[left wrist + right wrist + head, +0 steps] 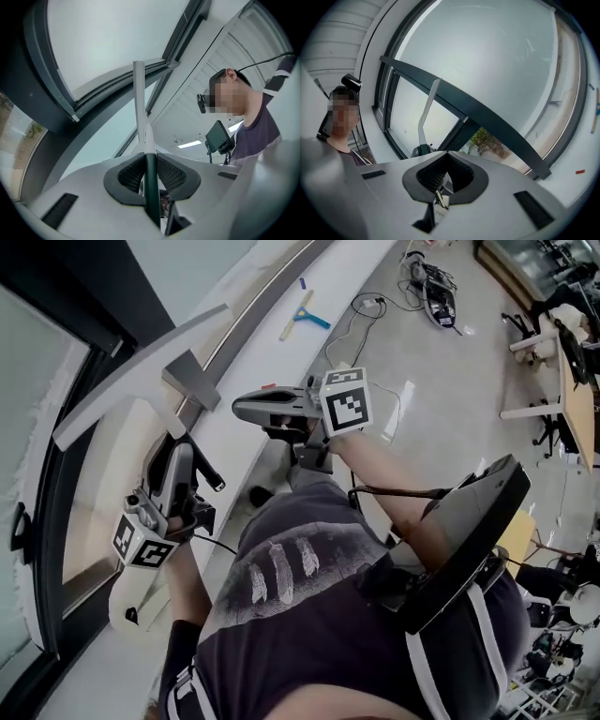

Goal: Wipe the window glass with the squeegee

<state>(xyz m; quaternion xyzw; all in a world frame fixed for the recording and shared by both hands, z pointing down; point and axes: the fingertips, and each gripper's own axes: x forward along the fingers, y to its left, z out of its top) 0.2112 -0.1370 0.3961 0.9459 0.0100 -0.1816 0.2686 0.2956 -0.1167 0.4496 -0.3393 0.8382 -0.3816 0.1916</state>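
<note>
The squeegee (141,371) is a pale grey T: a long blade on a dark green handle (150,183). My left gripper (181,444) is shut on that handle and holds the blade up beside the window glass (28,390) at the left. In the left gripper view the blade (139,93) stands upright ahead of the jaws, which press on the handle from both sides. My right gripper (242,410) hovers level over the white sill, shut with nothing between its pads (440,180). From the right gripper view the squeegee (425,112) shows in front of the glass (487,61).
A second squeegee (302,317) with a blue handle lies further along the white sill (253,334). A dark frame bar (487,117) crosses the window. Cables and a device (433,285) lie on the floor; desks and chairs (562,362) stand at the right.
</note>
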